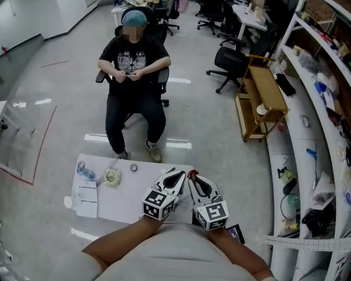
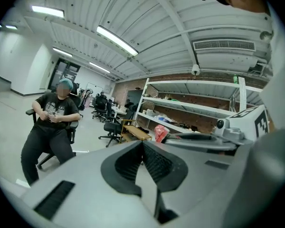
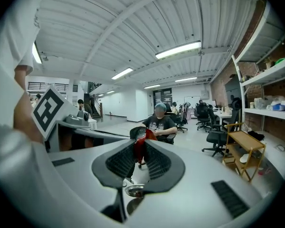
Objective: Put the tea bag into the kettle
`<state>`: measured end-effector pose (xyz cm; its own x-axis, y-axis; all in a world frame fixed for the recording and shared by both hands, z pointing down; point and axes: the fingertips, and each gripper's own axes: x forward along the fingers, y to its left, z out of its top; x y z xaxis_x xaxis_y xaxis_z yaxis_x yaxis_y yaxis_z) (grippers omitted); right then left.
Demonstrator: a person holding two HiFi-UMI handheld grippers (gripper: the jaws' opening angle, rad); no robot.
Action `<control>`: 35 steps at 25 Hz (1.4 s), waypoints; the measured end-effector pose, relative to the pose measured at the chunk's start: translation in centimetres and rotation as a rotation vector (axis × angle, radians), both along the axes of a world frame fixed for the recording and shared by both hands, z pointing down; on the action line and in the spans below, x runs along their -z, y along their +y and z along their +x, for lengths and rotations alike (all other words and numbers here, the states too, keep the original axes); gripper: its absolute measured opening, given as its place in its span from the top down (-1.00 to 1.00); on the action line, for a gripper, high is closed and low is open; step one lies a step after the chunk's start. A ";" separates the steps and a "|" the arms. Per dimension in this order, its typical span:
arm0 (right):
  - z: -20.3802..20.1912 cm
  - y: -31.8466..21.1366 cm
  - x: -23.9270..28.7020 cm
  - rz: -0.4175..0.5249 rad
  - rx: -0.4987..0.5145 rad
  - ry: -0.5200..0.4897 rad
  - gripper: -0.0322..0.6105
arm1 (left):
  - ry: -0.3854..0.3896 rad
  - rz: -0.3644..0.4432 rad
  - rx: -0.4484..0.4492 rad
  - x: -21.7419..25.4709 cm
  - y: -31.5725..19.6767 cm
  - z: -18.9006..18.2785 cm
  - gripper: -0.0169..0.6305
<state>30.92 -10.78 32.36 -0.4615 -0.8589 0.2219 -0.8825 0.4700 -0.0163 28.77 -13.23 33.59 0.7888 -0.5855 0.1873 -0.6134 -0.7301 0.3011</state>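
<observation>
- Over the near edge of the white surface (image 1: 134, 206): R tool (image 3: 139, 151) clenched on red tea bag (image 3: 143, 136), bag upright btwn pads, top past the tips.
- L tool (image 2: 142, 151) clenched, empty.
- Kettle (image 1: 111, 177) lies fwd-left of the bag, well apart. L tool nearer, so R likely must cross.
- Surface also has papers (image 1: 86, 195) and a plastic bag (image 1: 83, 171).
- Room: open office, seated person (image 1: 133, 81) beyond, shelves (image 1: 307, 119) at right.

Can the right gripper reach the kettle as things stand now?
Probably yes: nothing but the left gripper lies between the right gripper, shut on the tea bag, and the kettle.
</observation>
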 end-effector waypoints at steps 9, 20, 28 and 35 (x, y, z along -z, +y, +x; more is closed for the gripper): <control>3.4 -2.8 -1.6 -0.056 0.161 0.003 0.72 | 0.011 -0.061 0.174 -2.0 -3.5 2.5 0.92; 1.7 -4.8 -4.8 -0.150 0.417 -0.042 0.72 | -0.026 -0.122 0.445 -4.7 -3.9 -0.3 0.92; 0.4 -3.9 -7.8 -0.244 0.569 -0.047 0.72 | -0.066 -0.142 0.633 -6.4 -2.1 -3.3 0.91; -1.0 -3.0 -10.7 -0.326 0.655 -0.015 0.72 | -0.072 -0.182 0.683 -8.4 -1.8 -4.4 0.92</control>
